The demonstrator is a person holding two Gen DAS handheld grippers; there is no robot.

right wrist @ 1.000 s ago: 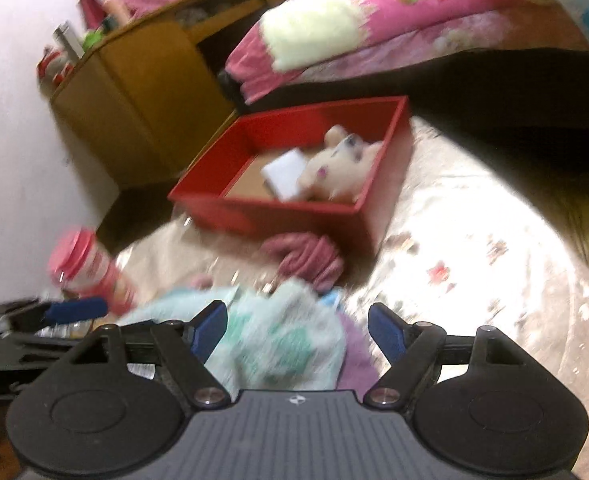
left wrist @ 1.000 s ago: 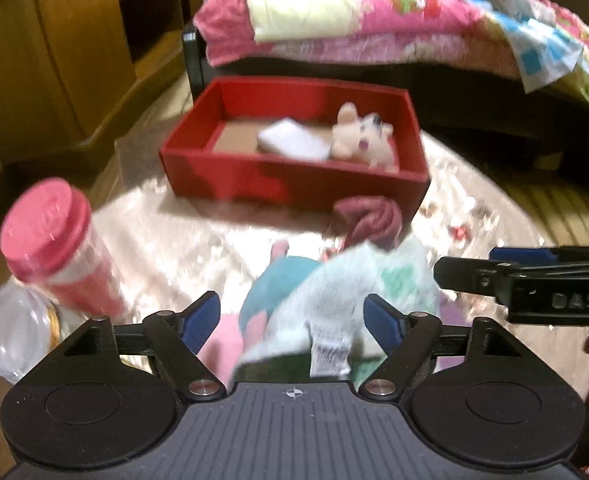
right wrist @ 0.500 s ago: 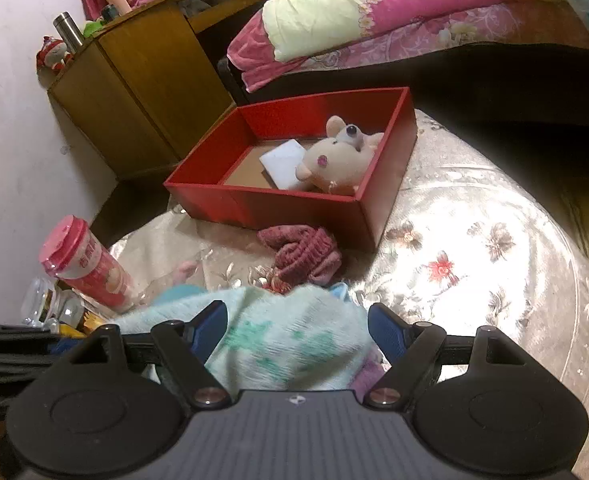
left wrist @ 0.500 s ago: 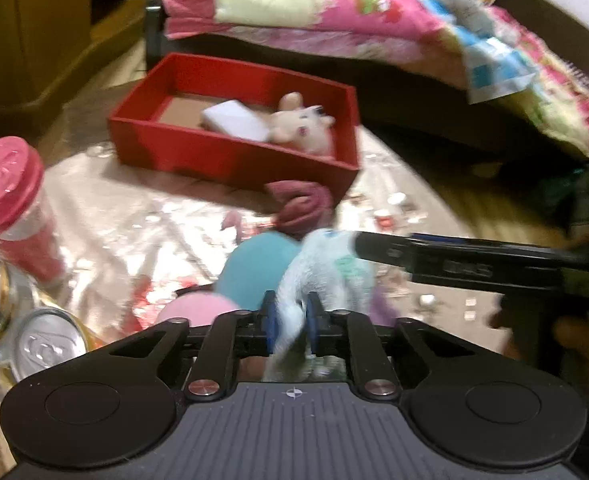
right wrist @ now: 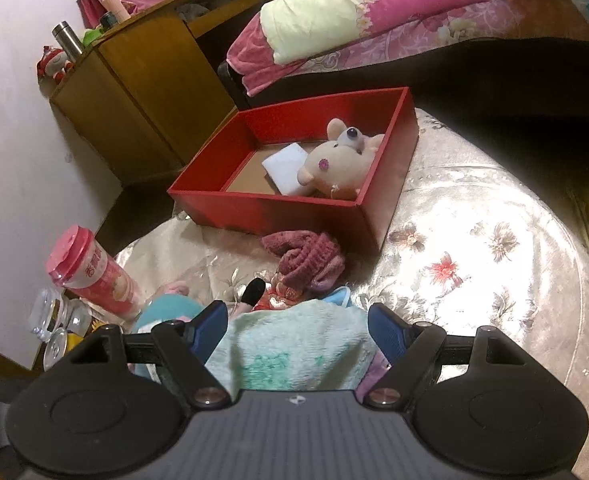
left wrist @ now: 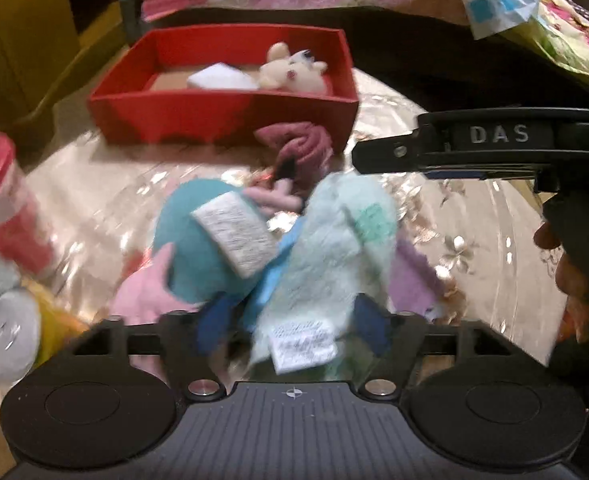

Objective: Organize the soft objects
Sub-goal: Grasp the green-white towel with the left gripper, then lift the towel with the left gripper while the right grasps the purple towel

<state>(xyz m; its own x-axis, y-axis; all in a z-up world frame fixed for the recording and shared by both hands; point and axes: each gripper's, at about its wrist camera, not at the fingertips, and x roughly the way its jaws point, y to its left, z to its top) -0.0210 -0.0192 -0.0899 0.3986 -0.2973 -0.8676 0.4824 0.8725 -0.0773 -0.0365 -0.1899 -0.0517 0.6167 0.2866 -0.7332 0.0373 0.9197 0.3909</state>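
A pale mint plush toy (left wrist: 334,248) with teal, pink and lilac parts lies on the table between the blue pads of my left gripper (left wrist: 292,332), which stands open around it. My right gripper (right wrist: 298,330) is open too, with the same plush (right wrist: 294,352) between its fingers. The right gripper also shows in the left wrist view (left wrist: 474,148), above the plush at the right. A maroon knit sock bundle (right wrist: 306,256) lies in front of the red box (right wrist: 278,204). The box holds a cream mouse plush (right wrist: 338,160) and a white folded cloth (right wrist: 284,164).
A pink-lidded bottle (right wrist: 90,272), glass jars (right wrist: 54,320) and a can (left wrist: 6,332) stand at the table's left edge. A small red-dressed doll (right wrist: 274,296) lies by the sock. A bed with pink bedding (right wrist: 414,8) and a wooden cabinet (right wrist: 146,80) stand behind.
My left gripper, pinched shut on the plush half a second ago, has opened around it. The plush has shifted and its labels now show. The right gripper stays open over it.
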